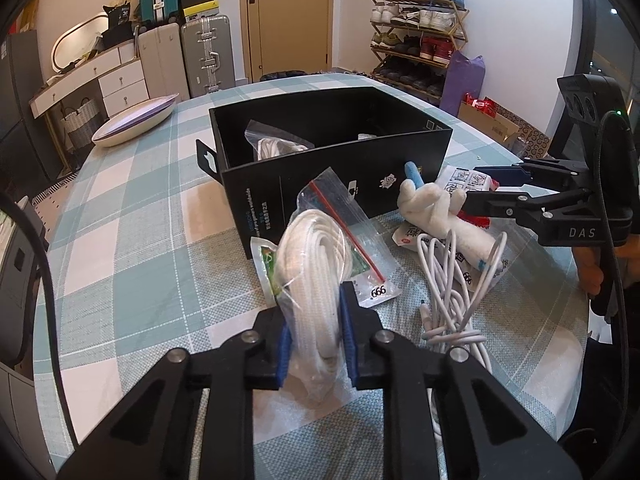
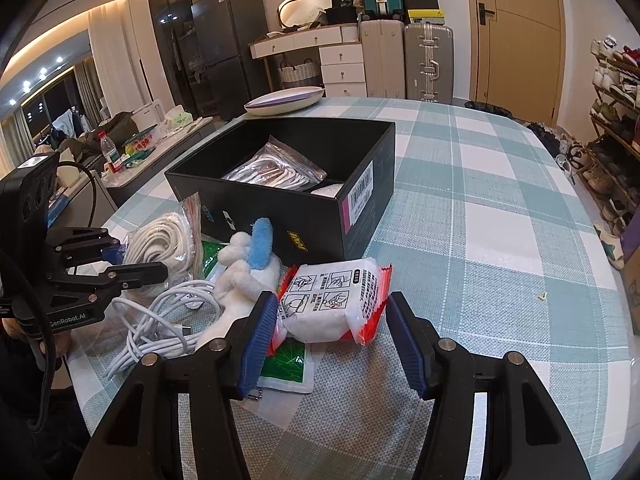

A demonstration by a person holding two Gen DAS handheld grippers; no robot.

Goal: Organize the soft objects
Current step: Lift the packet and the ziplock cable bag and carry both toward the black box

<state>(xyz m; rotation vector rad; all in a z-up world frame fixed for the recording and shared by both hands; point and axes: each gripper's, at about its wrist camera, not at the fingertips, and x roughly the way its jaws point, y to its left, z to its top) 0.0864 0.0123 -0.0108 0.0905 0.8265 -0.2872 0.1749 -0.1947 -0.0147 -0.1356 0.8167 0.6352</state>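
My left gripper point(image 1: 314, 320) is shut on a clear zip bag of coiled white cord point(image 1: 316, 268), held upright over the checked tablecloth; the bag also shows in the right wrist view point(image 2: 160, 242). My right gripper point(image 2: 332, 340) is open around a white packet with red ends point(image 2: 334, 304) that lies on the table. A white plush toy with a blue part point(image 2: 244, 268) and a loose white cable point(image 2: 160, 320) lie between the grippers. An open black box point(image 1: 332, 152) holds another bagged cord point(image 2: 276, 170).
A green and white sachet point(image 2: 286, 364) lies under the packet. A white oval dish point(image 1: 134, 124) stands at the table's far left. Suitcases, drawers and a shoe rack point(image 1: 420, 32) stand beyond the table. A cardboard box point(image 1: 492, 124) sits on the floor.
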